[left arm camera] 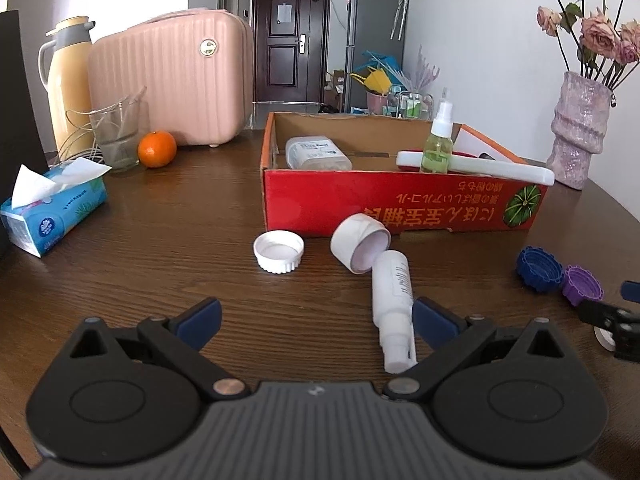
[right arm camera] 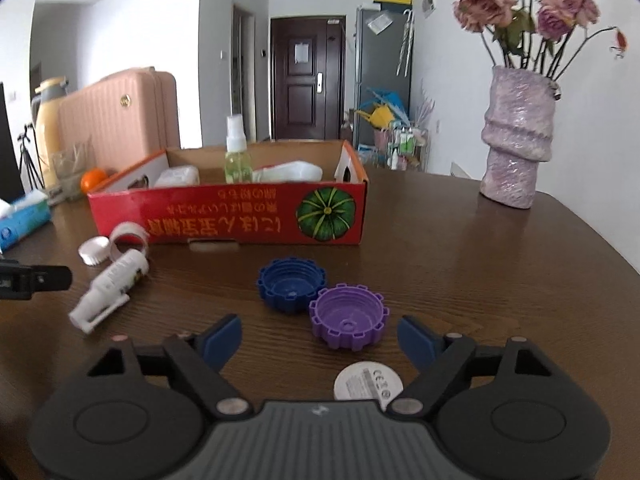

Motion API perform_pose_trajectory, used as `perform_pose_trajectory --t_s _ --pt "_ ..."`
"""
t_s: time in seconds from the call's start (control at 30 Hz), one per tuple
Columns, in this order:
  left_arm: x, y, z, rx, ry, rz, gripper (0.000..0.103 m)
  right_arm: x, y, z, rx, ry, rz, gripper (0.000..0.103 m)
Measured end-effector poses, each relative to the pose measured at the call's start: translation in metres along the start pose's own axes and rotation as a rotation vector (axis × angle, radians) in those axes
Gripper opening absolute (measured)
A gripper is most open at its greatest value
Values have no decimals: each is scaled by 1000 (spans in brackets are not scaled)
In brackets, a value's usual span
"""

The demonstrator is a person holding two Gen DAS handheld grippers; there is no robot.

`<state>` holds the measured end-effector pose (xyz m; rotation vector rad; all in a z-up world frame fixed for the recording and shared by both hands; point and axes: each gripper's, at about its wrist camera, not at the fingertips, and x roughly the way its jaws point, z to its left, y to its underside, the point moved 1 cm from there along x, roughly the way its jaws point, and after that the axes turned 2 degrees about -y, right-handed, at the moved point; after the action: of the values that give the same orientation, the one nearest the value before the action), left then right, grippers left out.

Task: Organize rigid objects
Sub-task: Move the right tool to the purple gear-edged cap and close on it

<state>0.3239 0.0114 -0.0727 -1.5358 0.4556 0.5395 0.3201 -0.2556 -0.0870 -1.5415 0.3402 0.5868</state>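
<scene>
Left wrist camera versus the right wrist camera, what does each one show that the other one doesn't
Only the left wrist view shows the left gripper, open.
Only the right wrist view shows the right gripper, open, and a white disc between its fingers.
Both show the red box, white spray bottle, blue cap, purple cap and orange.

White walls, dark door point(left arm camera: 290, 40), grey fridge point(left arm camera: 374, 36), wooden table point(left arm camera: 160, 220).

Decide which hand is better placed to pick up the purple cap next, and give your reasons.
Right. Its open tongs face the purple cap, which lies just ahead of them. The left tongs sit by the white bottle, farther off.
</scene>
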Motion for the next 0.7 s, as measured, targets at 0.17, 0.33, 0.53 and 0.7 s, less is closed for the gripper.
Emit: perform_pose_trajectory --t_s 0.17,0.33,0.53,0.7 --pt "5 -1 -3 -3 2 8 103 22 -5 -11 50 -8 35 71" --pt "13 -5 -6 -15 10 23 103 26 -2 -17 91 -27 23 66" --pt "19 -7 -13 -9 19 34 103 32 -4 -21 108 -28 32 65" --pt "19 -6 -16 -2 24 34 103 36 -3 -20 101 -18 45 52"
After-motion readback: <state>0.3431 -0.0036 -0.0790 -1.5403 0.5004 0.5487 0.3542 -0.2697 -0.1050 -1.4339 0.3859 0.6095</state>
